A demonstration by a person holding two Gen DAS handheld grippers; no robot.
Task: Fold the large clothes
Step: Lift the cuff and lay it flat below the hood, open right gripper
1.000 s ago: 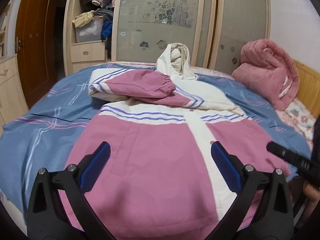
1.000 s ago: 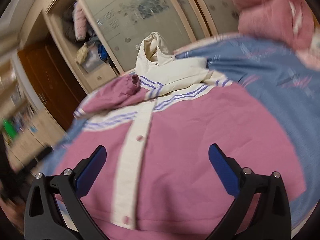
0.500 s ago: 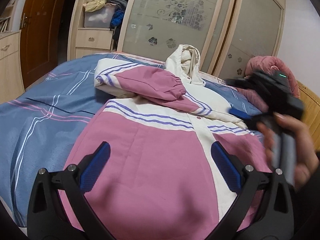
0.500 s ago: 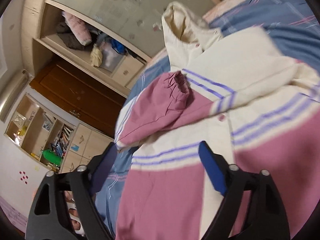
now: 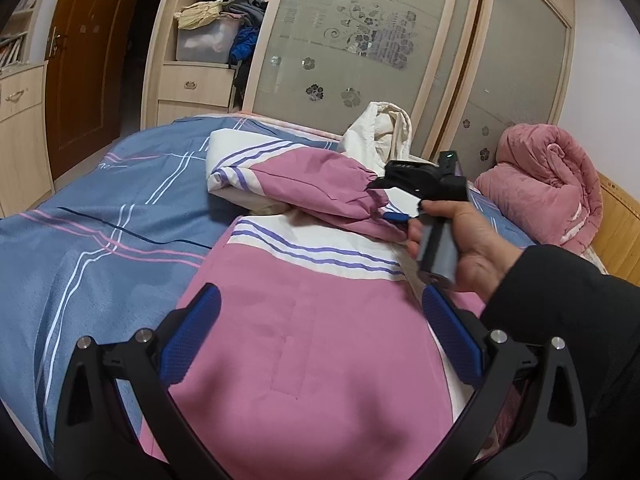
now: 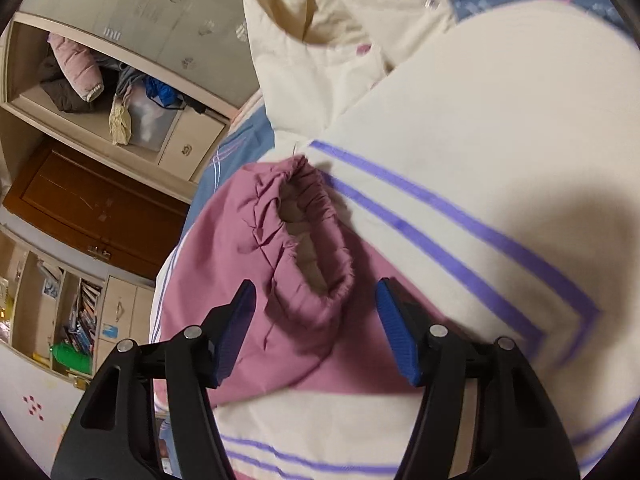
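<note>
One pink and cream jacket (image 5: 304,320) lies flat on the blue bed (image 5: 80,240). Its long side runs away from the left camera, with the hood (image 5: 380,136) at the far end by the wardrobe (image 5: 360,60). One sleeve (image 6: 280,260) is folded across the chest. The right gripper (image 6: 314,320) has moved from over the pink front up to the sleeve's cuff. Its fingers are apart, one each side of the cuff. The left gripper (image 5: 320,332) still hangs wide open over the pink bottom part.

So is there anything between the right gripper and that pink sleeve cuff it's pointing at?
Nothing visible. The right gripper is open with the pink sleeve cuff lying just ahead of its blue pads, on the jacket. Only air shows between them. The left gripper hovers open over the jacket's lower body.
</note>
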